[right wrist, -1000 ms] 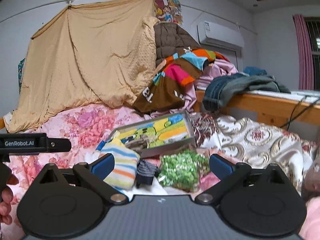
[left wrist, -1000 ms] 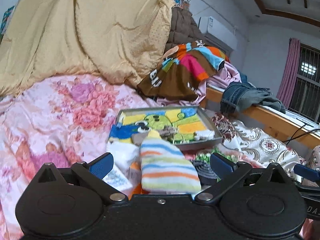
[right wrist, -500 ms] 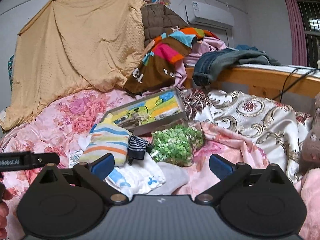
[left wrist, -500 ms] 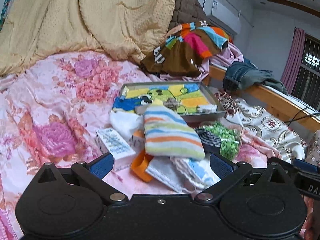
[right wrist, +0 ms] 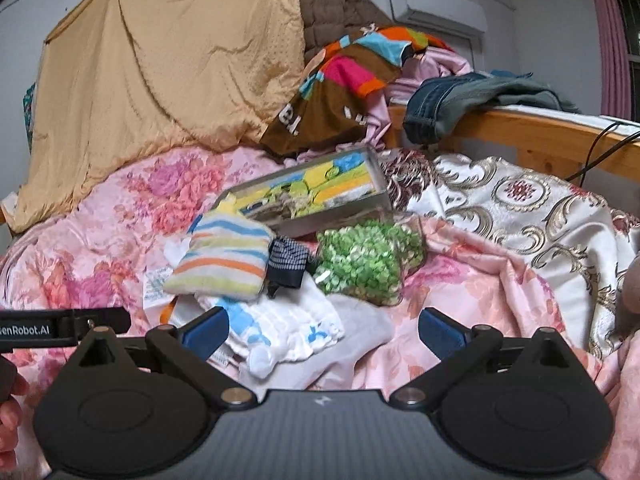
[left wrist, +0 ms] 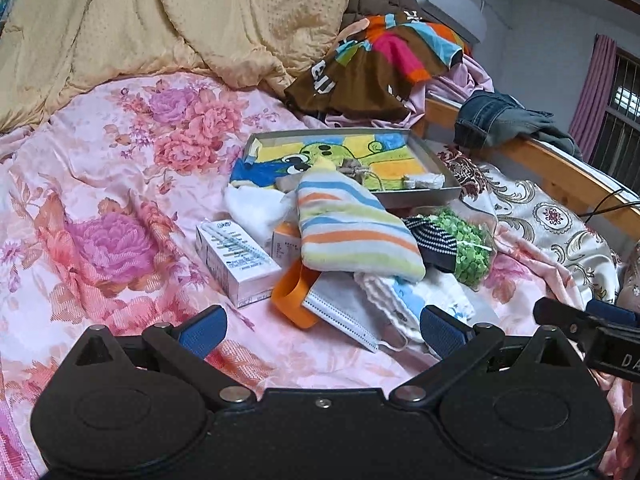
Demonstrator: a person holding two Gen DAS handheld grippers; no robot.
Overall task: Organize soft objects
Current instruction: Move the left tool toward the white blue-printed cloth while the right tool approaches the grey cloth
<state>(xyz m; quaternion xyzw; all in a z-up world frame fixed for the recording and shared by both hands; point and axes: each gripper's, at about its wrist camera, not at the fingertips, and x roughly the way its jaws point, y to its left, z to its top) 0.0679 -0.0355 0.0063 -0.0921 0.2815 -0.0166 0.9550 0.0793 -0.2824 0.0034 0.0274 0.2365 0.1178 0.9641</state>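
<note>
A striped towel (left wrist: 352,224) (right wrist: 226,256) tops a small pile on the flowered bedspread (left wrist: 100,208). Around it lie a dark striped sock (left wrist: 434,240) (right wrist: 286,262), a bag of green pieces (left wrist: 468,244) (right wrist: 366,262), a white cloth with blue marks (right wrist: 280,326) (left wrist: 416,300), a face mask (left wrist: 340,312), an orange band (left wrist: 294,294) and a white box (left wrist: 234,256). Behind stands a grey tray (left wrist: 434,192) (right wrist: 340,216) lined with a colourful cloth. My left gripper (left wrist: 320,330) is open, short of the pile. My right gripper (right wrist: 322,332) is open over the white cloth.
A tan quilt (left wrist: 160,20) and a heap of clothes (left wrist: 380,64) rise at the back. A wooden rail (right wrist: 520,132) with jeans (right wrist: 452,100) over it runs on the right. A gold-patterned cover (right wrist: 520,208) lies beside the pile. A hand (right wrist: 8,412) shows at the left edge.
Both cameras have tilted down and drawn back, so more of the bed and the pile shows. The objects have not moved. Both grippers stay open.
</note>
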